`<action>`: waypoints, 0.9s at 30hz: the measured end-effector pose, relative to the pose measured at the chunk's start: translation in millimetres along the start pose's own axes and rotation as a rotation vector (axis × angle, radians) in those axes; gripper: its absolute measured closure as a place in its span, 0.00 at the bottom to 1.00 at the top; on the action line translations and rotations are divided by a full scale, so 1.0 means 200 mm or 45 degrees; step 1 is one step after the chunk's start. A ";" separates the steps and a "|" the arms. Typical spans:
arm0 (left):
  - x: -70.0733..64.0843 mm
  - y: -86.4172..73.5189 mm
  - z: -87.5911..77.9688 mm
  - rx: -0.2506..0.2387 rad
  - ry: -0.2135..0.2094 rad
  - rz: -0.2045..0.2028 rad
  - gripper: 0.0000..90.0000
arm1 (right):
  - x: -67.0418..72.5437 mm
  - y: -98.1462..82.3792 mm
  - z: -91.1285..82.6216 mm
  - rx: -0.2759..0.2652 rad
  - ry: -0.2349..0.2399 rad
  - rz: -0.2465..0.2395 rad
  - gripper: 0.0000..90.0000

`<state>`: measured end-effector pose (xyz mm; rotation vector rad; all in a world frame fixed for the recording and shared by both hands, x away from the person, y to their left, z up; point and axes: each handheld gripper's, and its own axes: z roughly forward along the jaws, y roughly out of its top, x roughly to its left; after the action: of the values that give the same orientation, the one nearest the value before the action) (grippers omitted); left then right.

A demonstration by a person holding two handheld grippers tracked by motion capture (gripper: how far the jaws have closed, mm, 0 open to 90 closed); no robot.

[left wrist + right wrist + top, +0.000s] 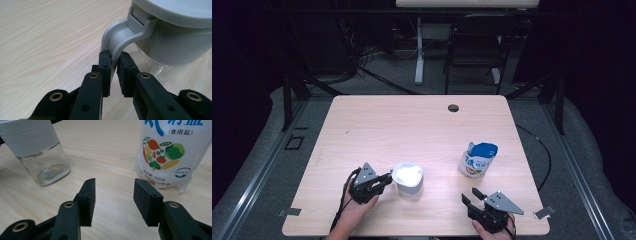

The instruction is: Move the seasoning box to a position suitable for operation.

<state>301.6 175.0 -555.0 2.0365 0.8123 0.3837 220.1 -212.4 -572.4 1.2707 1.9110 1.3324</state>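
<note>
**Open jaws facing the salt bag**

The right gripper (pixel 113 195) has its jaws apart, with nothing between them. The salt bag (pixel 167 152) stands on the table (pixel 105 147). Left of the bag stands a glass jar (pixel 37 152) with a grey top.

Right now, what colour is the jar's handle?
Light grey handle, clearest in the left gripper view.

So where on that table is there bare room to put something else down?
The whole far half of the table, up to the cable hole, is bare. So is the strip between the jar and the salt bag. It is crowded along the near edge, where the left gripper grips the jar's handle and the right gripper hovers.
</note>
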 end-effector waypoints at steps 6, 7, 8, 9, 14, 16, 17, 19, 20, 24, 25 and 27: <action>-0.03 -0.01 -0.02 0.008 0.022 0.021 0.92 | 0.00 0.00 0.00 0.005 0.001 0.004 0.58; -0.03 -0.01 -0.02 0.010 0.029 0.025 0.93 | 0.00 0.00 0.00 0.005 0.002 0.003 0.58; -0.04 -0.01 -0.02 0.014 0.040 0.024 0.93 | 0.00 0.00 0.00 0.007 -0.001 0.003 0.57; -0.05 -0.01 -0.02 0.016 0.049 0.024 0.93 | 0.00 0.00 0.00 0.008 0.000 0.001 0.57; -0.08 -0.01 -0.02 0.017 0.102 0.016 0.93 | 0.00 0.00 0.01 0.008 0.001 0.002 0.57; -0.09 -0.01 -0.02 0.023 0.122 0.004 0.93 | 0.01 0.00 0.01 0.008 0.005 -0.004 0.57; -0.09 -0.01 -0.02 0.022 0.131 -0.003 0.93 | 0.01 0.00 0.01 0.007 0.006 -0.005 0.57; -0.10 -0.01 -0.03 0.023 0.153 -0.015 0.93 | 0.01 0.00 0.01 0.008 0.008 -0.006 0.57; -0.11 -0.02 -0.03 0.018 0.166 -0.029 0.93 | 0.01 0.00 0.01 0.007 0.010 -0.007 0.57; -0.14 -0.02 -0.03 0.007 0.188 -0.061 0.93 | 0.01 0.00 0.01 0.005 0.012 -0.007 0.57; -0.14 -0.03 -0.04 0.003 0.182 -0.070 0.93 | 0.02 -0.01 0.02 0.004 0.016 -0.009 0.57; -0.14 -0.04 -0.04 -0.007 0.155 -0.089 0.92 | 0.02 0.00 0.02 0.005 0.017 -0.013 0.57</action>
<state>273.1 164.2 -555.1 1.9893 0.9527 0.4732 220.7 -207.3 -574.2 1.2554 1.9271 1.3363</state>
